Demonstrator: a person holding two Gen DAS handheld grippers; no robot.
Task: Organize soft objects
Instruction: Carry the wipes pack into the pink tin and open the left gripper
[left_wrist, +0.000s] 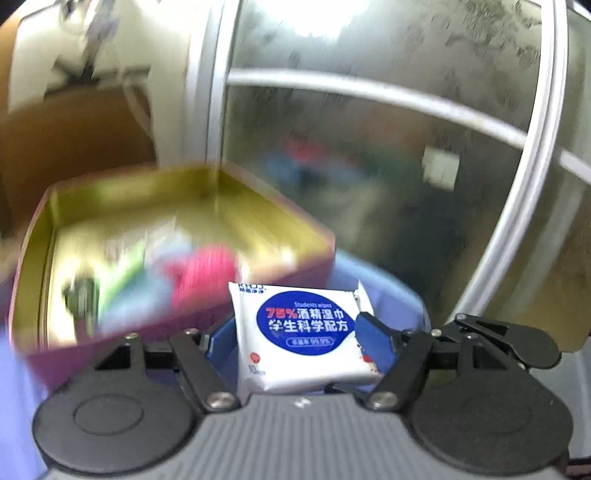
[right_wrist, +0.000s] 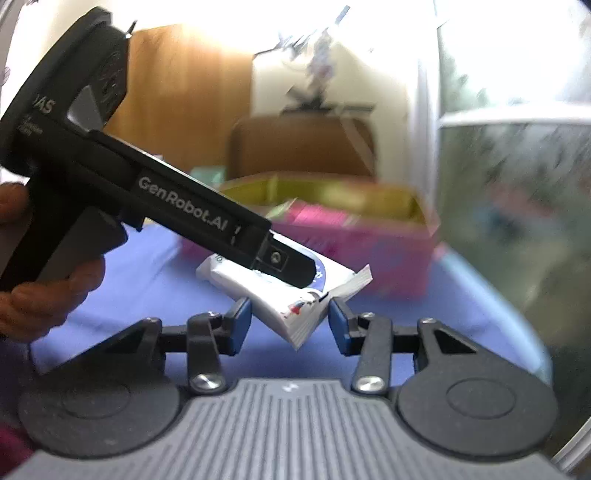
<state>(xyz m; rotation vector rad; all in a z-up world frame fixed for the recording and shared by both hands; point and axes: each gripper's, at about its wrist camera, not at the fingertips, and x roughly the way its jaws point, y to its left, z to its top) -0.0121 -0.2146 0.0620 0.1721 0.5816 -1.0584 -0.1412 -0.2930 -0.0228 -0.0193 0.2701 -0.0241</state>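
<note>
A white pack of wet wipes (left_wrist: 299, 332) with a blue round label sits between the fingers of my left gripper (left_wrist: 295, 339), which is shut on it above the blue cloth. In the right wrist view the same pack (right_wrist: 291, 295) hangs from the left gripper (right_wrist: 288, 266), tilted, in front of my right gripper (right_wrist: 290, 325). The right gripper is open and empty, its blue pads (right_wrist: 338, 321) on either side of the pack's lower corner without touching it. A pink tin box (left_wrist: 177, 236) with a gold inside holds several soft packets, one pink (left_wrist: 207, 273).
The table is covered by a blue cloth (right_wrist: 147, 266). The pink box (right_wrist: 369, 236) stands at its far side. A glass door with white frame (left_wrist: 369, 96) is to the right. A brown chair (right_wrist: 299, 147) stands behind the table.
</note>
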